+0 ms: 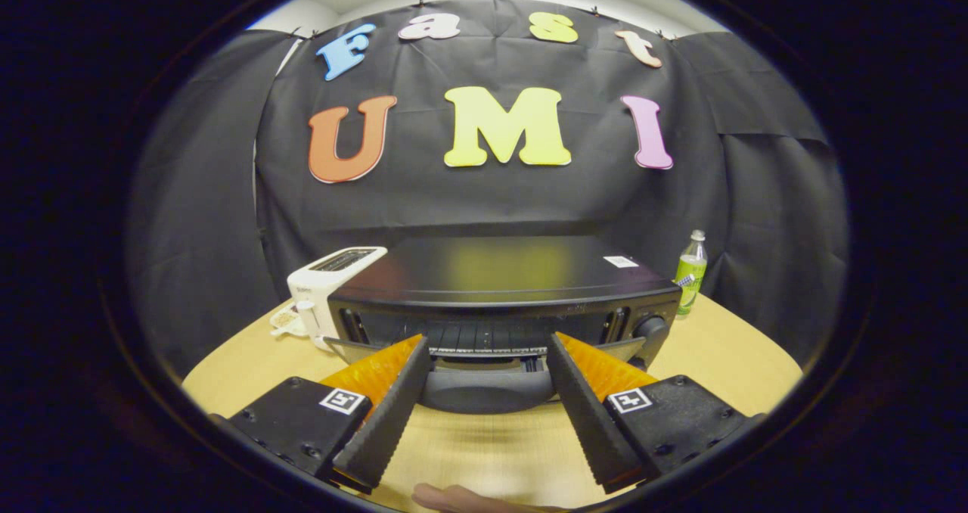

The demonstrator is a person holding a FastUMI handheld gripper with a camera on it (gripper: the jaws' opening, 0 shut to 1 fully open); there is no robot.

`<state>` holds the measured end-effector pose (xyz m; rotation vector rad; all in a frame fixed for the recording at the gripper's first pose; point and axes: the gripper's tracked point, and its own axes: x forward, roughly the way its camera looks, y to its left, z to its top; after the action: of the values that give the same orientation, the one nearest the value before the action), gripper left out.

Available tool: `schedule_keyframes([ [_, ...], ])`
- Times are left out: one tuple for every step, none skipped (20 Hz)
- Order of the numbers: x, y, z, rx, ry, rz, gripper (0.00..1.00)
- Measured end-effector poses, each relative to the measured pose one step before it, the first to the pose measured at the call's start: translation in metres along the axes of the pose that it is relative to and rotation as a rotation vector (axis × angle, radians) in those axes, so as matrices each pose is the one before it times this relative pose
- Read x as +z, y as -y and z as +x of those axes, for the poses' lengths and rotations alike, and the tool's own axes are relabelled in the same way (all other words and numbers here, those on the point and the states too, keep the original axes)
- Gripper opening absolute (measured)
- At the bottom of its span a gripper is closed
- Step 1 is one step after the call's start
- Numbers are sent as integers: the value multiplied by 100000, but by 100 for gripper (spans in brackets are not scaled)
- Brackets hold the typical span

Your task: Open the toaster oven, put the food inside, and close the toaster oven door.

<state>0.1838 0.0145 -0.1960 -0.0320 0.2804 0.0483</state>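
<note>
- The oven sits on a wooden table, its door dropped open toward the gripper.
- The gripper's fingers are spread wide, holding nothing, either side of the door's handle.
- A white toaster stands left of the oven; a green bottle right.

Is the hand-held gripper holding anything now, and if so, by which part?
Nothing is held. The hand-held gripper is open; its fingers stand apart on either side of the handle of the toaster oven's lowered door, without pressing it.
</note>
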Motion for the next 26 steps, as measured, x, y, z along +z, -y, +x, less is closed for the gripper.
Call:
schedule_keyframes([
  [-560,-1,-435,584,-1252,175,100],
  [-337,-9,-428,645,-1133,154,100],
  [-620,-12,-274,760,-1833,-139,100],
  [-397,-22,-485,808,-1814,-514,100],
  [-449,-10,-323,643,-1652,-954,100],
  [-416,-16,-255,857,-1544,-1149,100],
  [-444,61,-436,433,-808,-934,100],
  [-414,46,-189,72,-1332,-1197,100],
  [-496,17,-225,-264,-729,-796,100],
  [-503,-9,-242,-348,-1567,-745,100],
  [-641,-10,-213,-516,-1615,-754,100],
  [-579,-74,-160,-397,-2184,-311,100],
  [-842,-59,-55,-623,-2819,-896,100],
  [-582,-65,-100,-728,-2589,-1595,100],
  [-651,-81,-111,-833,-2161,-1274,100],
  [-462,-13,-72,-589,-1591,-846,100],
  [-141,157,227,-322,-1104,-366,100],
  [-225,42,28,170,-1264,-96,100],
  [-430,-52,-18,514,-1450,599,100],
  [-241,-52,-12,884,-824,1904,100],
  [-671,-54,-98,762,-855,2049,100],
  [-469,-62,-48,476,-993,1711,100],
  [-290,67,143,683,-1535,1203,100],
  [-307,17,96,776,-1758,818,100],
  [-551,-59,56,736,-1787,145,100],
  [-298,-3,-18,931,-1156,244,100],
])
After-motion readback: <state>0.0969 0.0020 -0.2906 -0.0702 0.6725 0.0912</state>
